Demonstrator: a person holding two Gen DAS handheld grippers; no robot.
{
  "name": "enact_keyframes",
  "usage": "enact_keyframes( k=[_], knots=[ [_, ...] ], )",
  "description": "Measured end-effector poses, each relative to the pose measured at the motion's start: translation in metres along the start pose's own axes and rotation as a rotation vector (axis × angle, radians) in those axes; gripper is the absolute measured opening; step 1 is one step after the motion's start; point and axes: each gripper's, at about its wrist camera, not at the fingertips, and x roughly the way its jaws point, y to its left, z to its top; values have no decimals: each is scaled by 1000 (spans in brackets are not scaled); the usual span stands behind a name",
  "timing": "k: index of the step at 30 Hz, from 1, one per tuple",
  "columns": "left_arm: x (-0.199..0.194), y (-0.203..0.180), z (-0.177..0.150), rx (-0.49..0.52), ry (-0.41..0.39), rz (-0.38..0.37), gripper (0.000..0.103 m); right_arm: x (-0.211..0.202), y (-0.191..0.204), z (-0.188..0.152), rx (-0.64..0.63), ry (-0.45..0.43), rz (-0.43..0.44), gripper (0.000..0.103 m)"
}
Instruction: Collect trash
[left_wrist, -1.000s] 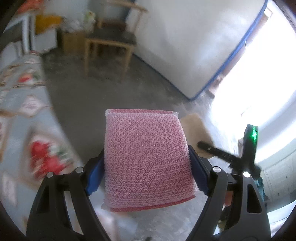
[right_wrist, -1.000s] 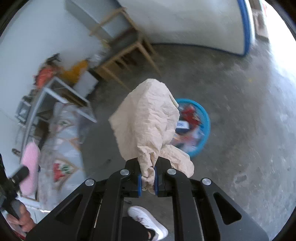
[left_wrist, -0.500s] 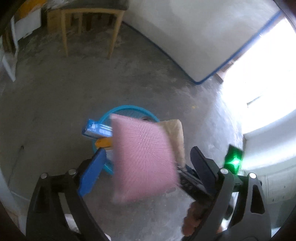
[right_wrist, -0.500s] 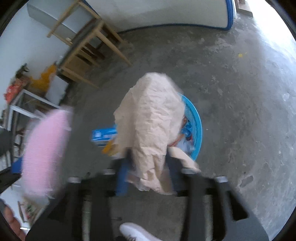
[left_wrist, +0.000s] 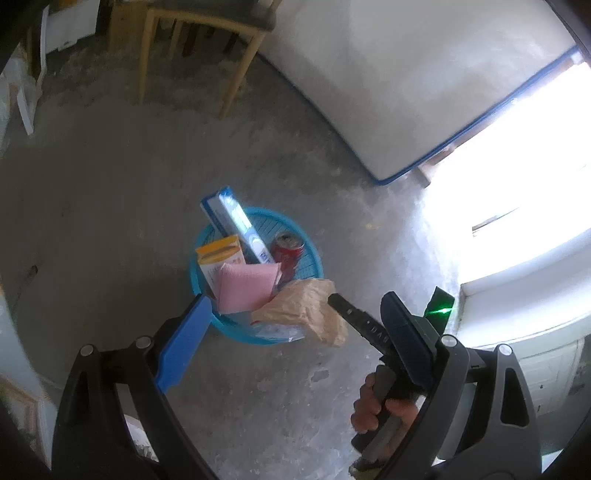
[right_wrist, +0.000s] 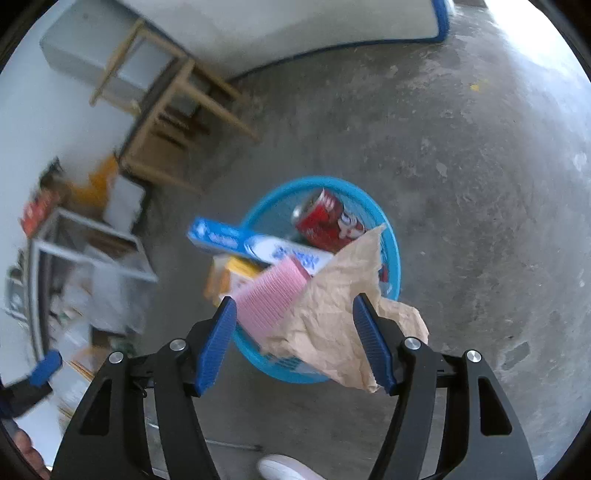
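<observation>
We've got the basket (right_wrist: 392, 243) on the floor (right_wrist: 480, 166): can (right_wrist: 325, 221) at the back, long box (right_wrist: 236, 240) sticking out left, sponge (right_wrist: 269, 299) and paper (right_wrist: 332, 314) in front, chair (right_wrist: 177, 122) behind.

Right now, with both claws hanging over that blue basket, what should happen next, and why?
Probably lift both grippers away and look for more trash. The left gripper stands open and empty, with the pink sponge already in the blue basket. The right gripper has its jaws opening, with the crumpled brown paper loose between them, draped over the basket's rim.
</observation>
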Motion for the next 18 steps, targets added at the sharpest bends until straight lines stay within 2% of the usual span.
enact_keyframes(
  k=[5,9,13,16,18],
  knots=[
    [-43,-1,-11,28,-63,-28,89,-30,-10,4,70,-56,36,64],
    [-89,-2,-38,59,-138,-41,89,-62,1,-6,13,-79,67,64],
    [-143,-2,-79,100,-256,20,89,-110,46,-42,-205,-85,92,64],
    [-182,1,-118,91,-336,91,92,-150,88,-83,-400,-97,106,75],
    [-206,7,-144,48,-396,154,93,-177,119,-115,-543,-125,116,86]
  ],
)
